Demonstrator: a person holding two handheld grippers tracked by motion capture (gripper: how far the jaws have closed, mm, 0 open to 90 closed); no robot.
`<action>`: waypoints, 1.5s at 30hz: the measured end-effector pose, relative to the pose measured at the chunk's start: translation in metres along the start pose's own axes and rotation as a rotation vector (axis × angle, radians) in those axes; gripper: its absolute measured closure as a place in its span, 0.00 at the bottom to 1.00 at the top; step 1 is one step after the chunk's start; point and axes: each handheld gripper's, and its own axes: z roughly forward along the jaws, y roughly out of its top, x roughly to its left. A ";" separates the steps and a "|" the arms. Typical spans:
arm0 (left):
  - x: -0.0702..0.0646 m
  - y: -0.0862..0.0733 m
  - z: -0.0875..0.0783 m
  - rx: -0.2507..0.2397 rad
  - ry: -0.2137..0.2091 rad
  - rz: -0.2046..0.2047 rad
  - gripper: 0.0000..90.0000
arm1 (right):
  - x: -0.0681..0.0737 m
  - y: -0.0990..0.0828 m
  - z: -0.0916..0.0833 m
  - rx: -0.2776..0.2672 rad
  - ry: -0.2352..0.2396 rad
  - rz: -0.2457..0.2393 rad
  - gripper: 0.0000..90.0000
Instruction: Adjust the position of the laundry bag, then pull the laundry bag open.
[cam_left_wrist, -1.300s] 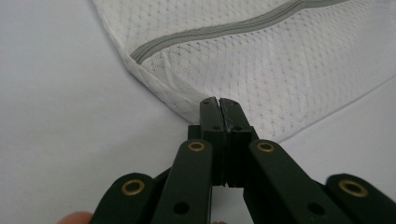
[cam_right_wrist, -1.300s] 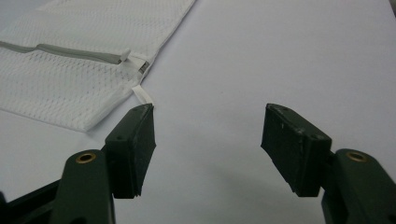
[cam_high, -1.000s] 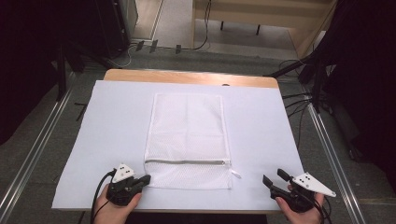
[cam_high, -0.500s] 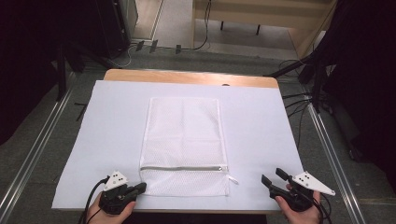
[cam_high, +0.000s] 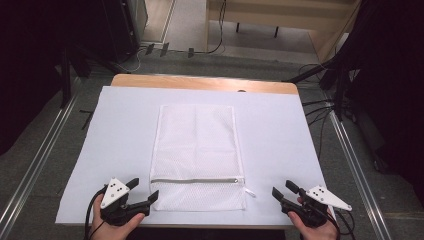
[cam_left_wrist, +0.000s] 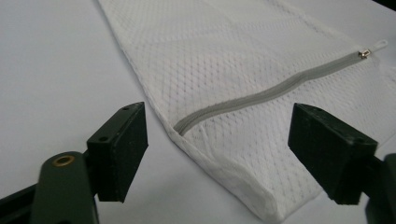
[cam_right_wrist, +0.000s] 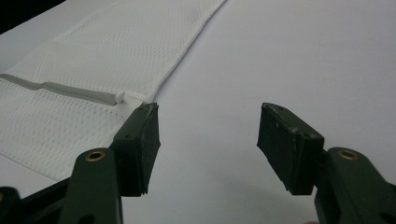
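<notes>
Left tool (cam_high: 141, 194) gapes wide astride the flat white mesh zippered laundry bag (cam_high: 196, 150); right tool (cam_high: 283, 190) wide, empty. Risk: thin mesh slipping or bunching.

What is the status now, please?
Left gripper open at mesh bag corner. Right gripper open, off the bag. Zipper closed. Nothing in the way.
</notes>
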 end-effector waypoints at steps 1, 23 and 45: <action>0.001 0.001 0.001 -0.009 -0.002 -0.007 0.21 | 0.002 0.000 0.001 0.004 0.003 0.004 0.47; -0.001 0.007 0.013 -0.025 0.010 -0.041 0.32 | 0.035 0.002 0.034 0.172 0.071 0.100 0.77; -0.008 0.009 0.025 -0.006 -0.021 -0.029 0.35 | 0.053 0.004 0.068 0.193 0.101 0.069 0.59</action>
